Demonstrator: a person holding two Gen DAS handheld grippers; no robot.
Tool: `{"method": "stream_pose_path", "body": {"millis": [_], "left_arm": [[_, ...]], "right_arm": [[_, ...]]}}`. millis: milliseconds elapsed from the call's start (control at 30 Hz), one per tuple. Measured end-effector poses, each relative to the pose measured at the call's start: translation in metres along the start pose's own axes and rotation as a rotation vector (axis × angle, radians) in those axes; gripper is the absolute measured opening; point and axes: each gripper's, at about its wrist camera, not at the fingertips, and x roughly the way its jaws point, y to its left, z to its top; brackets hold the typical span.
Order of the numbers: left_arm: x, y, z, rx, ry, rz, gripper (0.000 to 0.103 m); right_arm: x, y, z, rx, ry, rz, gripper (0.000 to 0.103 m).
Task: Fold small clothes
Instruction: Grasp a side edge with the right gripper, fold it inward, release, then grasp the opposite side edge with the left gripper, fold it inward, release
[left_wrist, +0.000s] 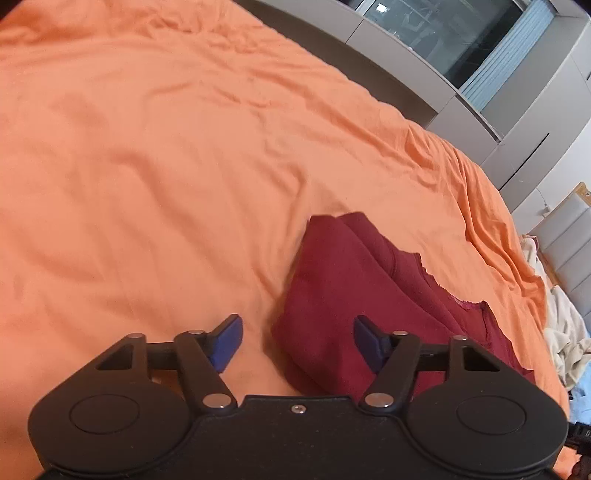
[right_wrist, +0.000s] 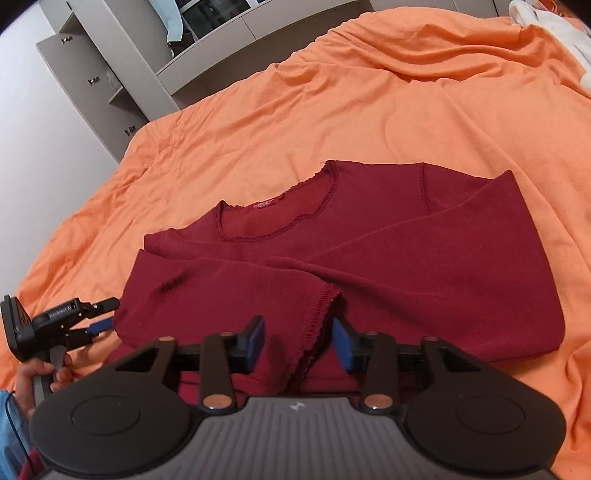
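Observation:
A dark red long-sleeved top (right_wrist: 369, 258) lies flat on the orange bedsheet (right_wrist: 332, 110), neckline away from me, both sleeves folded across the body. My right gripper (right_wrist: 298, 338) is open just above the top's near part, its blue pads either side of a sleeve cuff (right_wrist: 325, 299). My left gripper (left_wrist: 297, 341) is open at the top's left side edge (left_wrist: 332, 295), one pad over the sheet, one over the fabric. In the right wrist view the left gripper (right_wrist: 101, 323) shows at the garment's left edge.
Grey cabinets and drawers (right_wrist: 110, 74) stand beyond the bed's far edge. Pale clothes (left_wrist: 565, 332) lie heaped at the bed's side. The orange bedsheet (left_wrist: 147, 147) spreads wide to the left of the top.

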Motion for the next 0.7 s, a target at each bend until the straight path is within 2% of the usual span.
{"method": "stream_pose_path", "body": {"millis": [100, 167, 233, 300, 567, 700], "left_arm": [[0.003, 0.000, -0.001, -0.001, 0.008, -0.028, 0.059], [0.006, -0.002, -0.001, 0.012, 0.018, -0.046, 0.048], [0.008, -0.008, -0.002, 0.041, 0.024, -0.045, 0.026], [0.007, -0.016, -0.003, 0.075, 0.011, -0.013, 0.013], [-0.023, -0.050, -0.014, 0.174, -0.095, 0.186, 0.008], [-0.031, -0.057, -0.016, 0.192, -0.101, 0.238, 0.008]], "right_arm": [[-0.003, 0.000, -0.002, -0.003, -0.007, -0.004, 0.057], [-0.004, 0.000, -0.003, -0.003, -0.010, -0.005, 0.058], [-0.006, 0.001, -0.004, -0.007, -0.013, -0.004, 0.059], [-0.006, 0.001, -0.004, -0.012, -0.014, -0.006, 0.060], [-0.011, 0.000, -0.004, -0.014, -0.022, -0.003, 0.061], [-0.013, 0.000, -0.007, -0.024, -0.018, -0.005, 0.061]]}}
